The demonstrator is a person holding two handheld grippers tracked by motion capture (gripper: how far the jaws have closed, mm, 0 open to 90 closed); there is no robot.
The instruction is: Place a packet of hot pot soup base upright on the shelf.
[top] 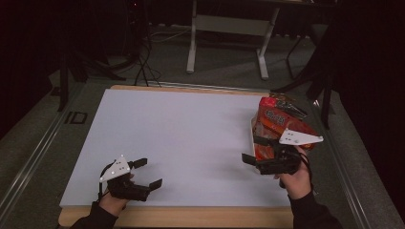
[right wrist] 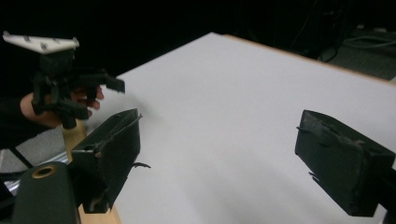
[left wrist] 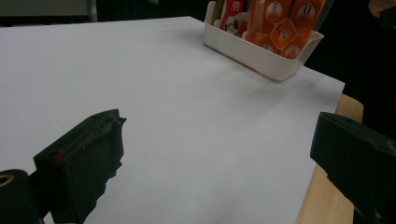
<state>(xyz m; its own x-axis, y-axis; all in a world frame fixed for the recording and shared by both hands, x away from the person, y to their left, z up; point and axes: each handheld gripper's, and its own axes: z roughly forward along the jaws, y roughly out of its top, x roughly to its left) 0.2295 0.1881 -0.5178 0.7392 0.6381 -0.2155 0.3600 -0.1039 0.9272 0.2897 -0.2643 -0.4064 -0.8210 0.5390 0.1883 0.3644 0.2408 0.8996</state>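
We've got the black two-jaw left gripper (top: 145, 172) parked near the table's front edge, jaws spread wide with nothing in them. Over at the right edge, the black two-jaw right gripper (top: 252, 149) is also gaping and empty, just beside the white plastic tub (left wrist: 261, 56) stuffed with orange snack packets (top: 273, 125). Looks like the reach-in step; next we'd need to line up on one packet and pinch it.
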